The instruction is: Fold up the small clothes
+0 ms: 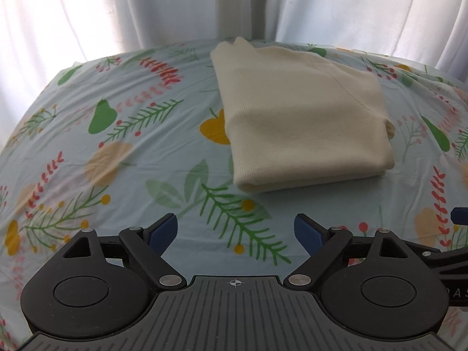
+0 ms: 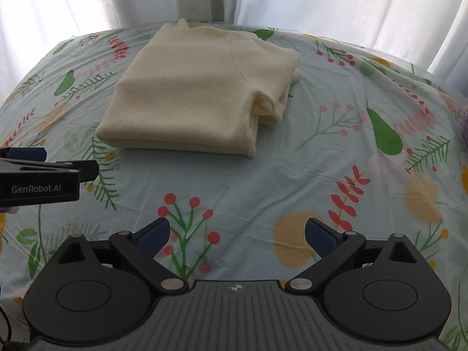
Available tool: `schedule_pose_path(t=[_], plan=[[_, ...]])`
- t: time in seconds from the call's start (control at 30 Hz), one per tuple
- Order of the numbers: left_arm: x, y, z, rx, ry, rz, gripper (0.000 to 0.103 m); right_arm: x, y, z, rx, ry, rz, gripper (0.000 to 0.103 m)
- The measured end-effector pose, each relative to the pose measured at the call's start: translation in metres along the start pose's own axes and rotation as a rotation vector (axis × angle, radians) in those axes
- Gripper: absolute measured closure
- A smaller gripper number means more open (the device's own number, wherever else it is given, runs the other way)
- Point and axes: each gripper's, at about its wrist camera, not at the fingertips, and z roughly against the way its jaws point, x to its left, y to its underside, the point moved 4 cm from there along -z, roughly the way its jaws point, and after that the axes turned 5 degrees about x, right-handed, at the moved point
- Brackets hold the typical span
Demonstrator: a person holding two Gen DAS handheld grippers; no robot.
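Our left gripper (image 1: pixel 235 231) and right gripper (image 2: pixel 237 234), fingers spread and empty, face the folded cream knitted garment (image 2: pixel 201 93): soft, light, floppy, so we would pinch its thick near fold.

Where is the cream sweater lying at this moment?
The folded cream sweater lies on the floral sheet, toward its far edge near the white curtain, ahead of both open grippers, left and right, untouched.
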Motion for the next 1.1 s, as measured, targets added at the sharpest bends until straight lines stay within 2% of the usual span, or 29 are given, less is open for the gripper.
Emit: schedule_pose_path(t=[0.17,0.4,1.1], plan=[[0.001,-0.006,0.000,0.015,0.016,0.012,0.010,0.002,-0.015,-0.002,0.021,0.063,-0.044,0.004],[0.009,-0.009,-0.007,0.040,0.001,0.031,0.010,0.010,-0.026,-0.001,0.013,0.100,-0.033,0.004],[0.008,-0.014,-0.013,0.050,0.011,0.016,0.010,0.009,-0.031,-0.007,0.034,0.130,-0.058,0.004]])
